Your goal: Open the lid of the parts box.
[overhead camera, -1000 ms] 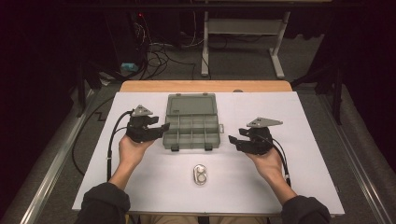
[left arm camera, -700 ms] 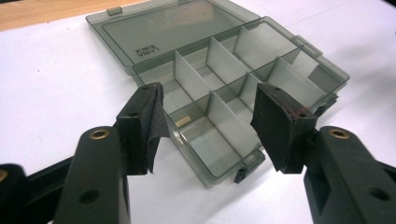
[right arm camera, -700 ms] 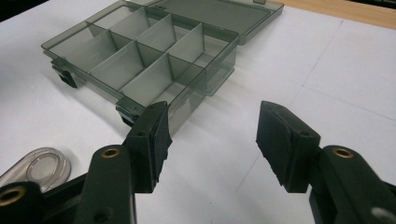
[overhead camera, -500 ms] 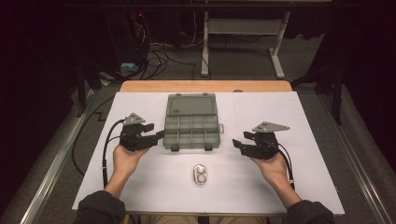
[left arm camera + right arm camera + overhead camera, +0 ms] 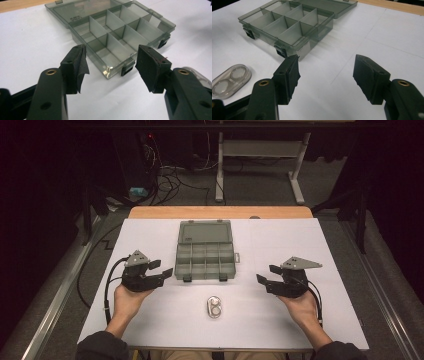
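With both grippers' fingers (image 5: 77, 67) spread wide and just opening, empty, the open organizer box (image 5: 206, 251) sits at twelve o'clock on the surface (image 5: 300, 245), so approach its near corners squarely.

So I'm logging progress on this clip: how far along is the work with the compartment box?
Done: the compartment box lies open, lid flat behind, every compartment empty. In hand: nothing; the left gripper and right gripper hover either side of the box, and both pairs of jaws have just been opening with nothing between them. Left, by the look of it: the small clear case near the front edge is untouched.
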The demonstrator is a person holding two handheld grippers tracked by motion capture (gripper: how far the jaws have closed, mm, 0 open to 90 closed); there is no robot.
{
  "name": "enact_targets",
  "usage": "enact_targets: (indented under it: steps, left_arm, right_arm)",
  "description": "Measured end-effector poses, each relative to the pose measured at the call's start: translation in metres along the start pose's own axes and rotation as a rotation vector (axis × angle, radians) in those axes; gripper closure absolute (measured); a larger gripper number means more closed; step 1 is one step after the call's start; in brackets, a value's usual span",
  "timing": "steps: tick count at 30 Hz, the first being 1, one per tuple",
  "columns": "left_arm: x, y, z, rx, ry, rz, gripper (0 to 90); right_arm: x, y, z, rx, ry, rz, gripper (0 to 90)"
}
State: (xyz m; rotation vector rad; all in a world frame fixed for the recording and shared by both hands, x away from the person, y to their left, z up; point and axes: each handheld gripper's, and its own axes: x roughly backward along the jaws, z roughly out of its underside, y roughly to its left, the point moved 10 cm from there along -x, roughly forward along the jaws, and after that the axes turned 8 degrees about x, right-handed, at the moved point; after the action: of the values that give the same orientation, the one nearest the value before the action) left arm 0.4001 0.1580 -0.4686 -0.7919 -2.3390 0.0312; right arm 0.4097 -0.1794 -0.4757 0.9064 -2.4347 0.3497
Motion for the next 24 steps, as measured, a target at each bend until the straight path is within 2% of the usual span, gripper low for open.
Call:
enact_targets:
  steps: [9,12,15,18,24]
  left_arm:
    - [0.01,0.002,0.013,0.005,-0.024,-0.004,39.1]
    - [0.015,0.002,0.016,0.011,-0.029,0.007,38.2]
    - [0.019,0.004,0.021,0.006,-0.05,-0.008,38.2]
    - [0.023,0.006,0.025,0.021,-0.06,-0.011,38.2]
    - [0.026,0.005,0.035,0.025,-0.061,-0.006,37.9]
  right_arm:
    - [0.012,-0.006,0.009,-0.021,-0.015,0.012,35.8]
    - [0.016,-0.008,0.012,-0.019,-0.026,0.018,35.0]
    - [0.022,-0.009,0.017,-0.021,-0.035,0.025,34.6]
    - [0.026,-0.01,0.021,-0.017,-0.044,0.032,34.1]
    - [0.035,-0.012,0.025,-0.025,-0.068,0.046,33.5]
